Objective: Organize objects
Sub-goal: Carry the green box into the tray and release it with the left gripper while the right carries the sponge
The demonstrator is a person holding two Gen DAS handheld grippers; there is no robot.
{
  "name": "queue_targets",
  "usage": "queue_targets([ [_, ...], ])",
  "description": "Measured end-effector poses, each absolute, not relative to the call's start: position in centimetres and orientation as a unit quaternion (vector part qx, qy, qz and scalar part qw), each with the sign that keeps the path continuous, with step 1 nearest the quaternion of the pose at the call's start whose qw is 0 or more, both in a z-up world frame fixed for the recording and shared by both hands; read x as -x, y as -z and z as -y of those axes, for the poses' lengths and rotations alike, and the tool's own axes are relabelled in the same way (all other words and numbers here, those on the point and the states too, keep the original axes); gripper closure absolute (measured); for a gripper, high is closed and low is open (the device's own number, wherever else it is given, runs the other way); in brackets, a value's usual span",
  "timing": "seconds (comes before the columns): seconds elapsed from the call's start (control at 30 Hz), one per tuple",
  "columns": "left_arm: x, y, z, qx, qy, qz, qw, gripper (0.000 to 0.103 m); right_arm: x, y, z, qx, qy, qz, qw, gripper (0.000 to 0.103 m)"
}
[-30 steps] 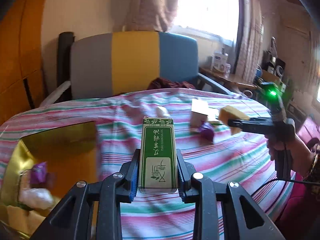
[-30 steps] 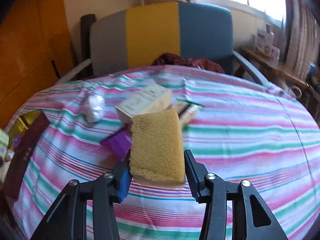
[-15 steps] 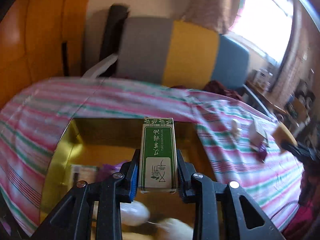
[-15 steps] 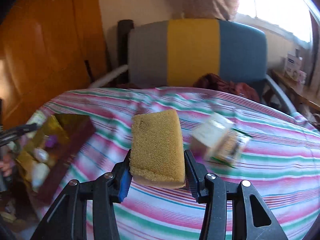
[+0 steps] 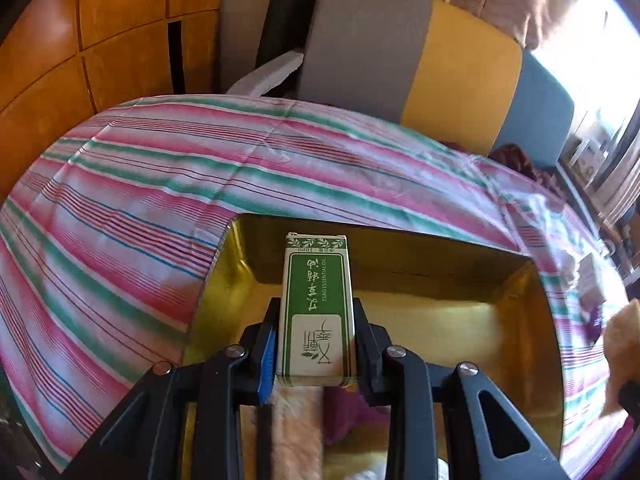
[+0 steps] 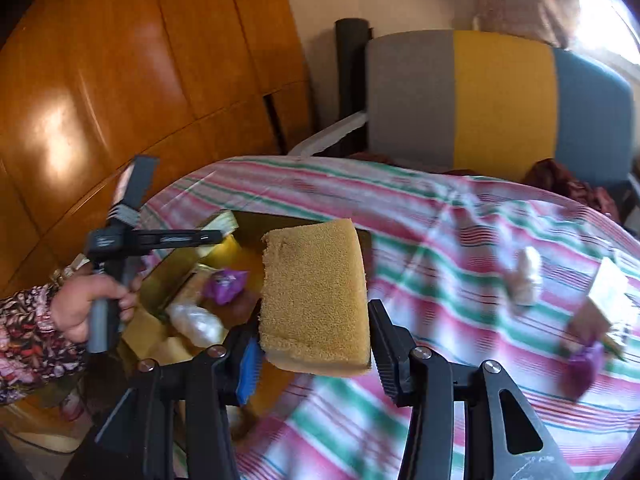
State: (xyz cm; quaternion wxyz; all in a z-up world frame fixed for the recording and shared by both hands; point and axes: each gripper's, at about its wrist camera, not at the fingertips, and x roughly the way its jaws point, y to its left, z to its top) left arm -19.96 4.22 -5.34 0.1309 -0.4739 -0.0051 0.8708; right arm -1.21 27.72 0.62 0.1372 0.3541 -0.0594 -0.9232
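Bench (image 5: 168,184): round, under a pink, green and white striped cloth.
Chair (image 6: 500,100): grey, yellow and blue back, behind the bench.
Gold box (image 5: 472,312): open on the bench, holding a purple packet (image 6: 226,286) and a white packet (image 6: 196,324).
Left gripper (image 5: 316,344): jaws clenched on the green-and-white carton (image 5: 316,304), held over the gold box interior.
Right gripper (image 6: 316,348): jaws grasping the yellow sponge (image 6: 316,292), held in the air at the box's edge.
Person's hand (image 6: 86,304): patterned sleeve, gripping the left gripper's handle.
Loose items: small packets lie blurred on the cloth, right of the sponge.
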Motion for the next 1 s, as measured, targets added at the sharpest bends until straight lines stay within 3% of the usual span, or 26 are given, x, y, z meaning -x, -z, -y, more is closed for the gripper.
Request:
queue_targets([
  [0.13, 21.3, 6.3, -3.8, 0.498, -0.857, 0.013, 0.128, 0.072, 1.9, -0.4, -25.4, -0.36, 0.919, 0.056, 0.151, 0.054],
  [0.3, 21.4, 6.9, -2.9, 0.515, -0.848, 0.042, 0.118, 0.059, 2.3, 0.2, -24.6, -0.374, 0.913, 0.06, 0.154, 0.054],
  [0.63, 15.2, 3.9, -0.4, 0.455, -0.872, 0.128, 0.123, 0.058, 4.8, 1.8, -24.0, -0.417, 0.895, 0.069, 0.144, 0.054],
  [1.0, 7.9, 3.1, 1.2, 0.41, -0.899, 0.123, 0.099, 0.058, 13.6, 3.5, -20.6, -0.48, 0.865, 0.067, 0.129, 0.054],
])
